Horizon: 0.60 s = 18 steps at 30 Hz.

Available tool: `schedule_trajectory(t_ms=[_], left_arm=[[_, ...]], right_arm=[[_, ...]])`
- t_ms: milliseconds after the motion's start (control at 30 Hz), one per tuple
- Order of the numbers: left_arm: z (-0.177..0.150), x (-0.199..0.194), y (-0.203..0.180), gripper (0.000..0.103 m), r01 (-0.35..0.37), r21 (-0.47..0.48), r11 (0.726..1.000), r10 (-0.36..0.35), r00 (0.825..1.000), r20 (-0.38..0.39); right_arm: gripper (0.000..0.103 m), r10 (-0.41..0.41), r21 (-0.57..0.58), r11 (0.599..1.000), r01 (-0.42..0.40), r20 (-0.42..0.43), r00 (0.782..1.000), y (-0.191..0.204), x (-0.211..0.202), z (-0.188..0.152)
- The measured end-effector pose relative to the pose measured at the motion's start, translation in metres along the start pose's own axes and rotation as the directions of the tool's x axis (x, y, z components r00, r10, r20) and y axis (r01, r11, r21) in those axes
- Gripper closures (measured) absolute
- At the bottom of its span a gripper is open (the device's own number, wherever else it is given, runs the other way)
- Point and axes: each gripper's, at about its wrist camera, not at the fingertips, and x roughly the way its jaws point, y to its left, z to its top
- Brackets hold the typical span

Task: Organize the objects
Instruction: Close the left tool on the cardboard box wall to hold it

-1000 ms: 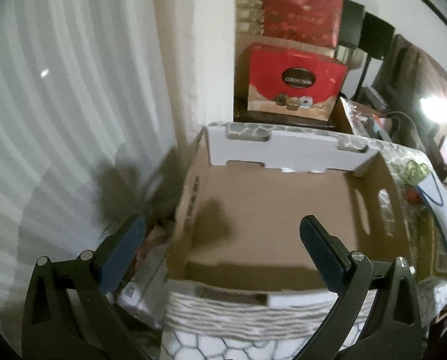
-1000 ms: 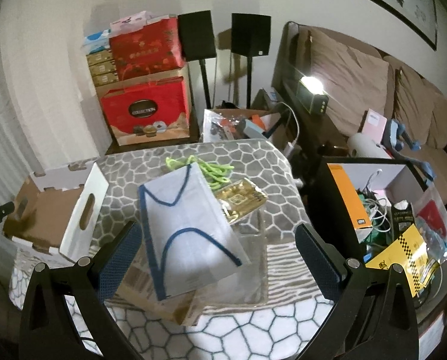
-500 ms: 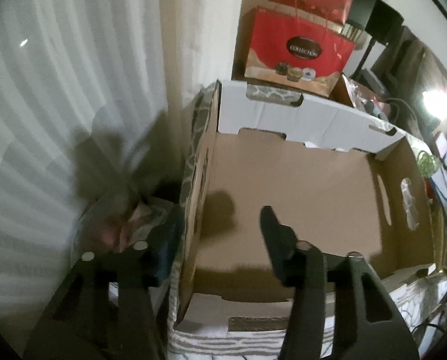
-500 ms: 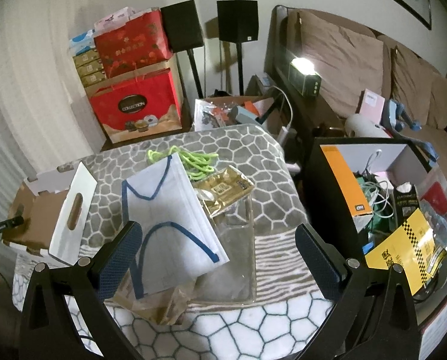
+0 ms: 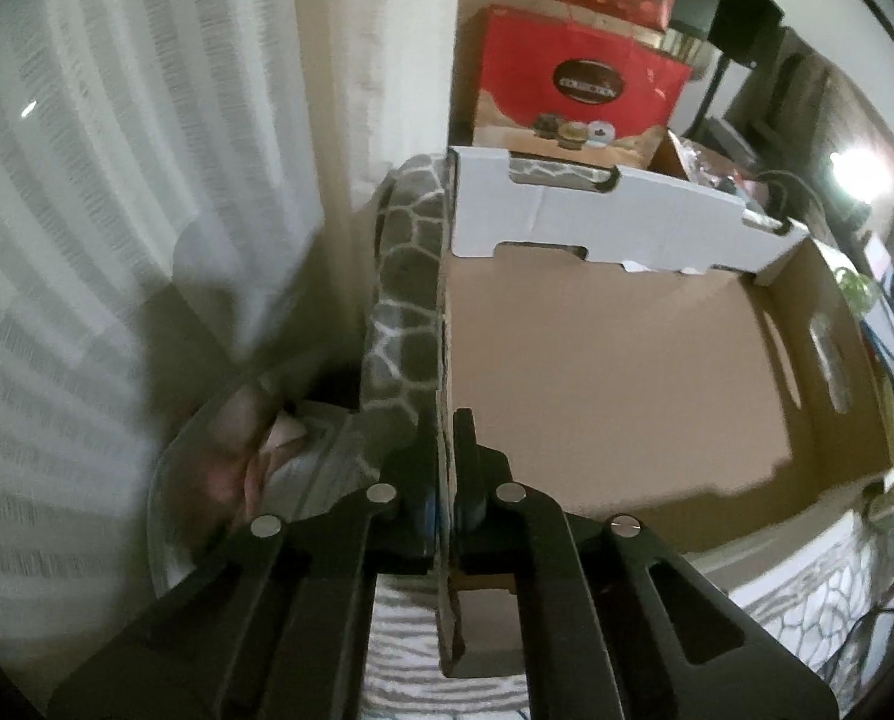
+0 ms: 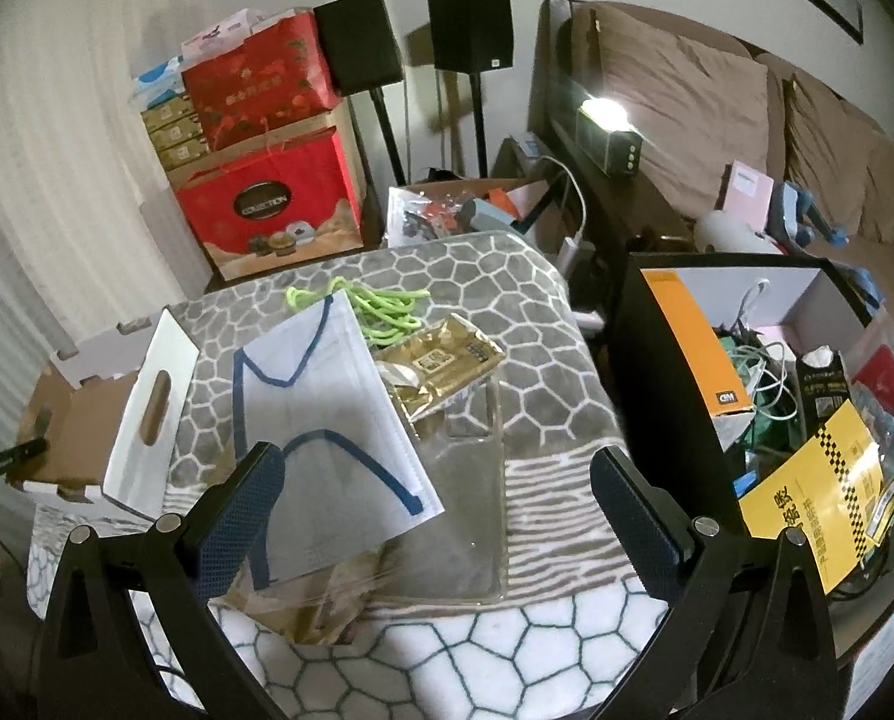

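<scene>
I have the left hand-held gripper (image 5: 444, 498) pinching the cardboard box (image 5: 615, 372) side wall at the bed's (image 6: 507, 276) left edge; the right hand-held gripper (image 6: 435, 510), spread, hovers above the mask (image 6: 327, 396).

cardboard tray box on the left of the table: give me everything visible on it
The shallow open-top cardboard tray box is brown inside, white outside, and empty. Its walls are low, with notched flaps on the far wall and slot handle cut-outs in the right wall. It sits at the left end of the grey honeycomb-patterned blanket. The left gripper has just closed its fingers on the box's left wall, one inside, one outside. The open right gripper is clear of it.
</scene>
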Motion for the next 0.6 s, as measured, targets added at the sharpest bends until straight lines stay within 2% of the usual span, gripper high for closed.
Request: schedule_trajectory(t_ms=[100,367,600], left_arm=[[-0.004,-0.003,-0.01,0.098,0.004,0.033,0.999,-0.004,1.0,0.014],[-0.007,-0.005,-0.024,0.098,0.085,0.072,0.994,-0.086,0.996,0.02],[-0.026,-0.014,-0.035,0.098,0.069,0.051,0.996,-0.07,0.997,0.019]], right_arm=[[0.0,0.007,0.012,1.0,-0.007,-0.002,1.0,-0.003,0.001,0.002],[0.0,-0.003,0.014,1.0,0.003,-0.001,1.0,-0.009,-0.003,0.003],[0.0,0.004,0.013,1.0,-0.004,-0.005,1.0,-0.011,-0.004,0.002]])
